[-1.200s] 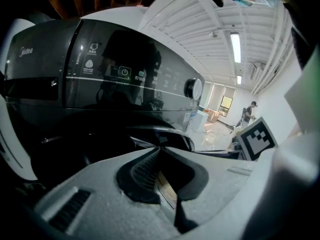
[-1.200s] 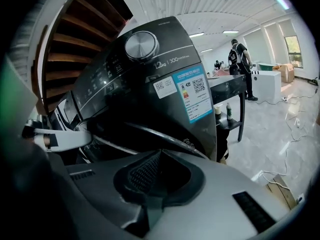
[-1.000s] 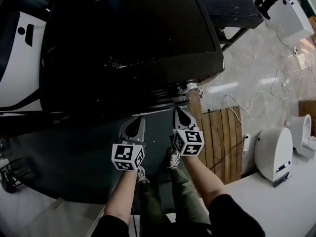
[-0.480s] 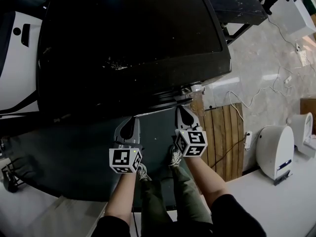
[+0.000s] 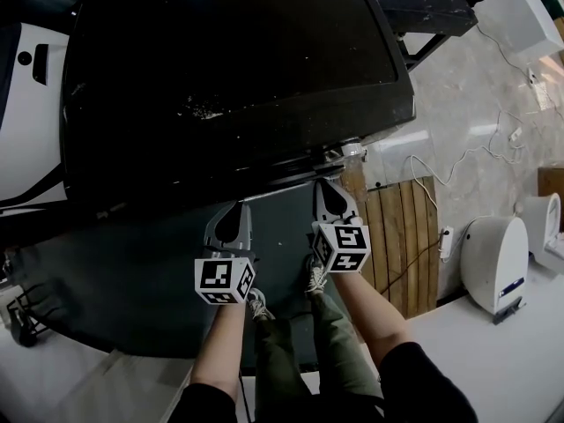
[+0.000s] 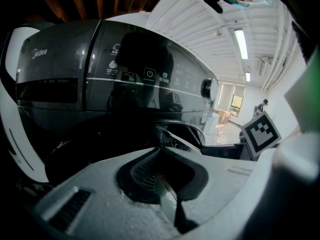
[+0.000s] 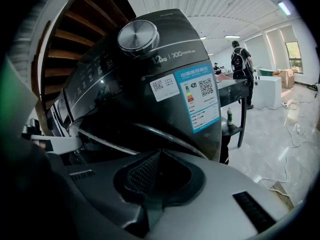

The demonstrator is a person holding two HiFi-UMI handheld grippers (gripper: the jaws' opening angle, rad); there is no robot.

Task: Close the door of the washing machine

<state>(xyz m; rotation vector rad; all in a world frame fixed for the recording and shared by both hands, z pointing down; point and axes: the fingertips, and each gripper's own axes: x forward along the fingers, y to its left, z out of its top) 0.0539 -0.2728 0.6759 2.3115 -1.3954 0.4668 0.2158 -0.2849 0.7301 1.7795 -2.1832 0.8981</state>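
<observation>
1. Here's the pale, glossy stone-look floor (image 5: 467,86), running up the right side past the dark grey washing machine (image 5: 229,77).
2. A brown slatted wooden board (image 5: 401,236) lies flat on it, just beside the machine's front right corner.
3. A small white plug block (image 5: 443,239) sits at the board's right edge, and thin white cables (image 5: 515,122) loop loosely over the open floor above it.
4. Right of the board stands a white rounded appliance (image 5: 495,267).
5. Far off at the top right corner stands a white box-shaped unit (image 5: 527,16).
6. Down below, the person's two grey sneakers (image 5: 315,278) are planted close in front of the machine.
</observation>
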